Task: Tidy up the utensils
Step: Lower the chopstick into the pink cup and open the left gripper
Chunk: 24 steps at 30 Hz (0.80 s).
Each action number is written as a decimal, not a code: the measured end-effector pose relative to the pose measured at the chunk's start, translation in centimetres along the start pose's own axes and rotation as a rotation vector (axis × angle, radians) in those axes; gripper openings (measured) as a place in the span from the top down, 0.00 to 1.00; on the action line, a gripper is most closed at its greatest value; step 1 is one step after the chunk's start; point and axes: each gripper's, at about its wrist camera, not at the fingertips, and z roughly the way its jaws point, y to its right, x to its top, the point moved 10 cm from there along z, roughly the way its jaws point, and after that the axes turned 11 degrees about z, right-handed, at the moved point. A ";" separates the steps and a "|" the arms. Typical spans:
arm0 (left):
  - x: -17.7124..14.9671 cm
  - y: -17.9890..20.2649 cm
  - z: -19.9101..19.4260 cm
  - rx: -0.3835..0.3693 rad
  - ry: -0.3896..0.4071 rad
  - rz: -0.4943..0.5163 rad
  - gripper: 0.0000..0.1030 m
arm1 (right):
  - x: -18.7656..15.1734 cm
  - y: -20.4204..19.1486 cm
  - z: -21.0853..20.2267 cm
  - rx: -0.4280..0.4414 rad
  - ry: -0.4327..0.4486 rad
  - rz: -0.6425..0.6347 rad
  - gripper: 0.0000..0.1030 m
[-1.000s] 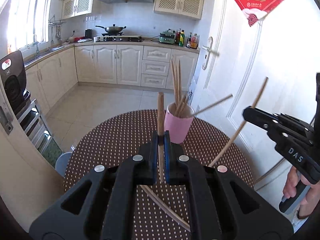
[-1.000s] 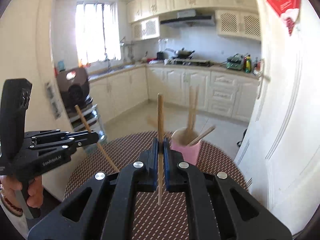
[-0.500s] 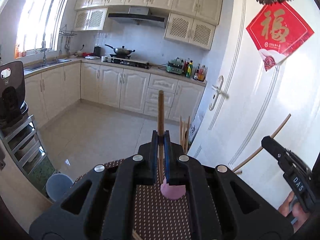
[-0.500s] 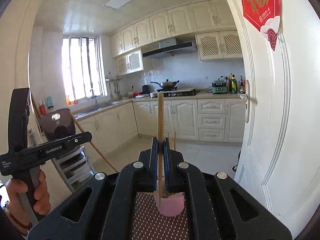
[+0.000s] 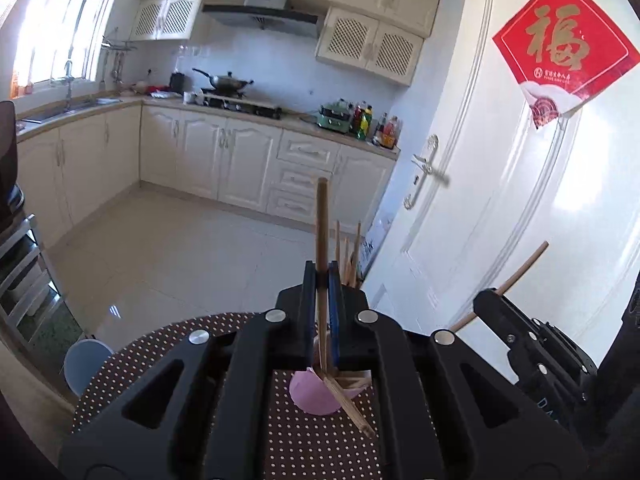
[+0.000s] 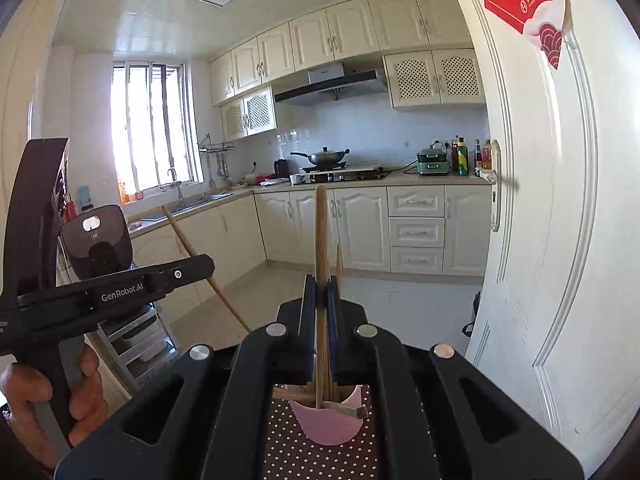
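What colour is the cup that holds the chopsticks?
Pink. The cup shows best in the right wrist view, below the right gripper.

Kitchen interior, background items. Cream base cabinets (image 5: 224,160) along the far wall, drawer stack (image 6: 416,232) at their right end. Cream wall cabinets (image 6: 332,40) across the upper frame, two with lattice doors (image 5: 368,52). Range hood (image 6: 332,84) upper centre; below it a wok (image 6: 324,156) on the hob (image 6: 348,176). Green appliance (image 6: 431,162) and bottles (image 5: 368,120) on the counter, right of the hob. Window (image 6: 152,128) at left, sink with tap (image 5: 68,96) beneath. White door (image 5: 500,184) at right, lever handle (image 5: 428,164) at mid-height, red paper decoration (image 5: 560,56) in the upper right. Dark appliance (image 6: 98,240) on a metal rack (image 6: 140,336), left. Brown dotted tablecloth (image 5: 160,344) at bottom. Pale tiled floor (image 5: 180,248), centre.
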 end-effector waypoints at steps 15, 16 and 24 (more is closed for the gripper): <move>-2.7 0.9 1.5 -0.013 -0.097 0.072 0.93 | -2.0 -0.1 1.4 -0.010 -0.075 -0.012 0.96; -2.9 0.9 1.5 -0.017 -0.101 0.072 0.93 | -1.9 0.0 1.5 -0.011 -0.075 -0.013 0.96; -3.6 0.6 1.0 0.014 -0.120 0.086 0.93 | -1.9 -0.1 1.5 -0.015 -0.081 -0.013 0.96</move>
